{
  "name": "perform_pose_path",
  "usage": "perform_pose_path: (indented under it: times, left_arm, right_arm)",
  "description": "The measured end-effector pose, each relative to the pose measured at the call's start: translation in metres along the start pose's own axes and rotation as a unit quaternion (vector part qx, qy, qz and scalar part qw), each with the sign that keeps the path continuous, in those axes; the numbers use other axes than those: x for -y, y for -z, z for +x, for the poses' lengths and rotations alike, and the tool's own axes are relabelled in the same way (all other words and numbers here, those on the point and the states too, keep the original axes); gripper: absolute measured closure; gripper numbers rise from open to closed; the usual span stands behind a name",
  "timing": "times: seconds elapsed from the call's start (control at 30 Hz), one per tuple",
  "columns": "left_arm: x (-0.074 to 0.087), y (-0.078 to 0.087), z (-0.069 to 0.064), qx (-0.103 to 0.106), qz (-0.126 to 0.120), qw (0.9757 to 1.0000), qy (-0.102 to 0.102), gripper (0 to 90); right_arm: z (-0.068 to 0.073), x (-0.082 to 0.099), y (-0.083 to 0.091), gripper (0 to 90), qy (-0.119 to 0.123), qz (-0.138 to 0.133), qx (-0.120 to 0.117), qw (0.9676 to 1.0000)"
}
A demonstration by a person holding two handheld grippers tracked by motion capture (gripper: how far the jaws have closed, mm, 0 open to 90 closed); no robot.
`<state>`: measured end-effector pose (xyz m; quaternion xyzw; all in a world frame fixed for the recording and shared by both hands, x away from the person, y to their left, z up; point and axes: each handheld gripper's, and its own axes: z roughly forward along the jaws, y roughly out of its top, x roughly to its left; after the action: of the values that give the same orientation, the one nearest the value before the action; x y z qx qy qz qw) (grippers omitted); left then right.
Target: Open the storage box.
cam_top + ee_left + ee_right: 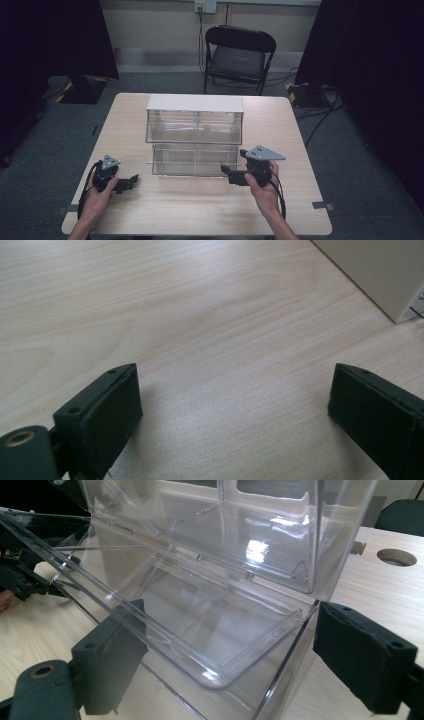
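Two grippers positioned at a clear two-tier bin, neither holding anything.

Two-tier clear bin (194, 135) stands at the middle of the wooden table (200, 210), white top panel uppermost. Right gripper (225, 171) sits at the bin's lower front right corner; in the right gripper view its jaws stand wide apart on either side of the hinged clear front flap (200, 630), empty, judged as placed to work that flap. Left gripper (134, 179) rests near the bin's lower left corner, apart from it, jaws spread wide over bare tabletop, gripping nothing; likely on standby. Beyond the bin stands a black folding chair (239, 57) on grey carpet, with dark curtains to either side.
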<state>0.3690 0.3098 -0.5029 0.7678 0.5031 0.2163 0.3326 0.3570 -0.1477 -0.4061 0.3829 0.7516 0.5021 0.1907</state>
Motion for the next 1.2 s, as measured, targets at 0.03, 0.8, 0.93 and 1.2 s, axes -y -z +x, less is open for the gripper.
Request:
perform_pose_path:
  times: [0.03, 0.8, 0.93, 1.2]
  left_arm:
    - [0.000, 0.000, 0.000, 0.000, 0.000, 1.0000, 0.000, 6.4]
    - [0.000, 0.000, 0.000, 0.000, 0.000, 1.0000, 0.000, 6.4]
    - [0.000, 0.000, 0.000, 0.000, 0.000, 1.0000, 0.000, 6.4]
    - [0.000, 0.000, 0.000, 0.000, 0.000, 1.0000, 0.000, 6.4]
  right_arm:
    - [0.000, 0.000, 0.000, 13.3, 0.001, 0.000, 0.000, 1.0000]
    - [-0.011, -0.017, 0.000, 13.4, -0.032, -0.036, 0.020, 0.9986]
    - [-0.012, -0.020, -0.001, 13.3, -0.032, -0.037, 0.017, 0.9987]
    - [-0.013, -0.020, -0.002, 12.4, -0.033, -0.038, 0.015, 0.9986]
